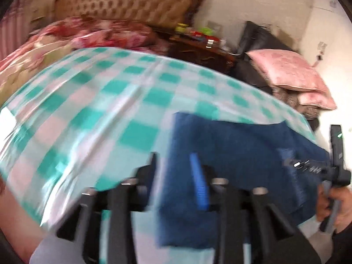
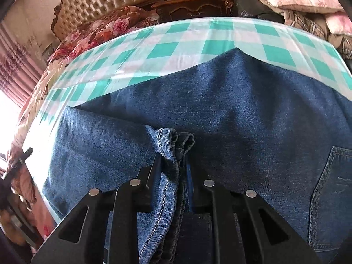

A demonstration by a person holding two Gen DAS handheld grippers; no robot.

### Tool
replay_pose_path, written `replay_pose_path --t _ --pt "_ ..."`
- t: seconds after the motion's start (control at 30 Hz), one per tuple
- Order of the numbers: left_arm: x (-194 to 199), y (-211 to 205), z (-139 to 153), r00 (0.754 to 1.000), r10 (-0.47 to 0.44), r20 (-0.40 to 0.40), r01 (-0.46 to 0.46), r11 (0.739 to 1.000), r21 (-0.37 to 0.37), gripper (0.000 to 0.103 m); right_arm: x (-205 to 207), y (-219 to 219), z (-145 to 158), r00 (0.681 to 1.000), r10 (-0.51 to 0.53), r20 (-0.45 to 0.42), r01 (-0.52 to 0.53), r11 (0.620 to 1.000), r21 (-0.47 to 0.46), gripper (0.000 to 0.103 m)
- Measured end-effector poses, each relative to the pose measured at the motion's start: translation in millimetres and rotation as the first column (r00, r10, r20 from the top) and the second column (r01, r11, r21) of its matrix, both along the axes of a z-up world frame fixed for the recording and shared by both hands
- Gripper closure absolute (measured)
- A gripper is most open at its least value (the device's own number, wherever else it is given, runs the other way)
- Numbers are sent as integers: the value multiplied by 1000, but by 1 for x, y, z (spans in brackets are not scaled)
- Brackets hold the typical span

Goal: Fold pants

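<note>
Blue denim pants [image 2: 220, 101] lie folded on a table with a green-and-white checked cloth [image 2: 176, 44]; a back pocket [image 2: 330, 189] shows at the right. My right gripper [image 2: 173, 160] is shut on the bunched hem ends [image 2: 173, 138] of the legs, held over the folded denim. In the left wrist view, which is blurred, my left gripper [image 1: 176, 165] is open with nothing held, just left of the pants [image 1: 242, 145] and above the checked cloth [image 1: 99, 101]. The right gripper [image 1: 334, 165] and the hand [image 1: 338, 204] holding it show at the right edge there.
Beyond the table stand a bed with a tufted headboard [image 2: 103, 2] and floral bedding [image 2: 94, 33], a dark nightstand [image 2: 198, 6] with small items, and pink pillows [image 1: 292, 70] on a dark seat. The table's left edge [image 2: 37, 154] is close.
</note>
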State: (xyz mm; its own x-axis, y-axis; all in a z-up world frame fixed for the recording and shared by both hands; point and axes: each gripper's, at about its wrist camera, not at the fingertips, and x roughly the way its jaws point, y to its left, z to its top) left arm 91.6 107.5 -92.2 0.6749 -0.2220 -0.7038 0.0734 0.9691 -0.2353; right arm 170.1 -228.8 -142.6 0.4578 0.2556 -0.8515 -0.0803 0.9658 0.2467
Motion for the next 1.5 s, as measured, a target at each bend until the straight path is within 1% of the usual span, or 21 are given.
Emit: replay_pose_path --t 0.07,0.13,0.17,0.2,0.23,0.27,0.3,0.33,0.37,0.4,0.47,0.5,0.57,0.6,0.63,0.77,0.93,1.3,1.37,1.43,1.5 --pt "23 -16 4 998 -59 -12 59 998 23 50 -1 3 0 1000 2 10 -1 1000 -21 86" --pt "37 -30 2 998 -58 -17 59 995 84 38 -3 5 0 1000 1 17 -1 1000 -24 80" --pt "43 -35 0 998 -54 -15 56 992 111 32 -4 6 0 1000 9 22 -9 1000 -21 70" --pt "49 -39 1 999 -47 3 46 990 131 18 -6 9 0 999 25 29 -25 1000 -17 56" --pt "47 -44 2 999 -30 36 25 988 151 7 -7 13 1 999 43 33 -43 999 -19 49" --pt "42 -50 4 992 -8 126 -15 984 175 2 -9 21 0 997 72 37 -70 996 -49 41" --pt "44 -54 1 991 -6 136 -21 980 199 2 -10 26 0 996 84 41 -80 994 -79 39" --pt "50 -59 -3 994 -29 104 6 977 214 2 -12 33 -1 995 93 47 -87 988 -127 36" --pt "59 -64 -8 994 -95 52 81 972 219 2 -12 38 -1 993 105 48 -96 983 -154 23" --pt "66 -67 -12 990 -138 21 130 966 223 2 -12 40 -3 994 101 39 -93 981 -169 16" --pt "72 -66 -20 992 -125 4 120 962 244 3 -13 40 -5 996 77 40 -69 982 -176 16" --pt "76 -66 -24 995 -101 -15 102 958 268 8 -13 39 -5 996 73 44 -65 983 -172 16" --pt "87 -62 -33 994 -85 -64 99 960 261 14 -13 36 -6 998 48 47 -40 985 -169 16" --pt "93 -59 -38 994 -53 -92 76 959 274 31 -13 36 -7 998 34 46 -26 984 -176 16" --pt "98 -55 -40 994 -39 -105 65 965 255 37 -13 38 -6 999 26 45 -17 982 -188 16" --pt "105 -39 -51 988 -12 -156 33 990 139 44 -18 41 -8 998 1 64 12 977 -212 16" --pt "99 -36 -60 991 21 -130 -5 993 119 40 -19 41 -8 998 -16 66 30 975 -218 16" --pt "100 -32 -62 985 91 -145 -70 987 142 16 -22 42 -8 997 -20 79 37 976 -216 16" --pt "100 -31 -62 984 96 -148 -75 987 143 15 -22 40 -6 997 -32 71 46 976 -213 16" --pt "100 -30 -63 983 101 -151 -79 987 143 12 -28 35 7 988 -93 125 120 967 -226 16" --pt "100 -30 -63 982 111 -153 -87 984 155 7 -41 32 31 965 -110 236 144 981 -132 16"
